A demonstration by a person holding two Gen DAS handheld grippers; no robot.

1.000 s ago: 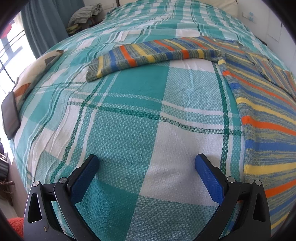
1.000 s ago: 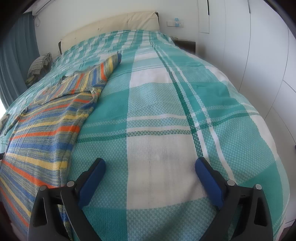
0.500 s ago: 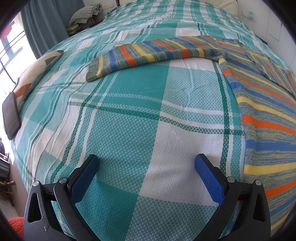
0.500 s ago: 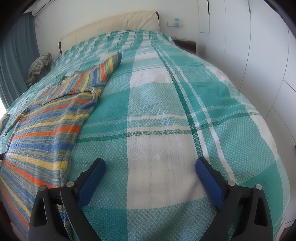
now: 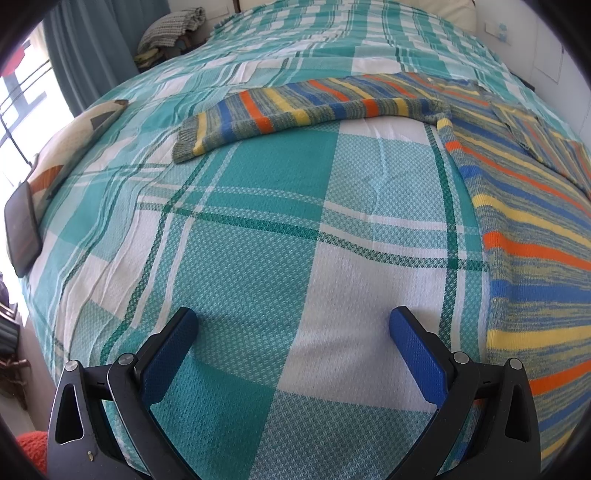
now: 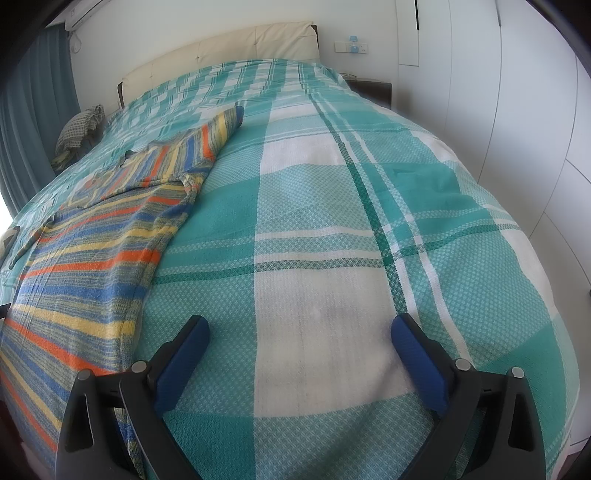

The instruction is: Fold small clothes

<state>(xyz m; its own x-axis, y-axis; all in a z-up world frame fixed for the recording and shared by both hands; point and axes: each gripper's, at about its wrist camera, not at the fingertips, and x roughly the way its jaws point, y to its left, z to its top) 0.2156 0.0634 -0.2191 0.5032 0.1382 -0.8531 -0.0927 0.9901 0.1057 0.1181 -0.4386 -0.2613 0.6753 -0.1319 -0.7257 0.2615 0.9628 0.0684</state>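
— Left wrist camera first: what did it show?

— The left gripper [image 5: 293,326] was spread wide with nothing between its blue pads, poised over the teal and white checked bedspread [image 5: 258,229]. The striped sweater [image 5: 524,229] lay flat to the right of it, its edge just beside the right finger but not touching. One sleeve [image 5: 303,109] reached out to the left across the far part of the bed.

— Anything else on that side?

— A dark tablet [image 5: 22,232] sat at the far left edge of the bed, next to a patterned cushion [image 5: 70,147]. A pile of folded cloth [image 5: 170,31] was at the far left, by the curtain [image 5: 92,48].

— And the right wrist camera?

— The right gripper [image 6: 299,332] was also spread wide and empty, over the bedspread [image 6: 369,221]. The sweater [image 6: 96,251] lay to its left, the near hem just beside the left finger, with the other sleeve [image 6: 218,129] pointing toward the far headboard [image 6: 221,51]. White wardrobe doors [image 6: 517,92] stood along the right.

— Was either gripper touching the sweater?

— Neither one appeared to be.
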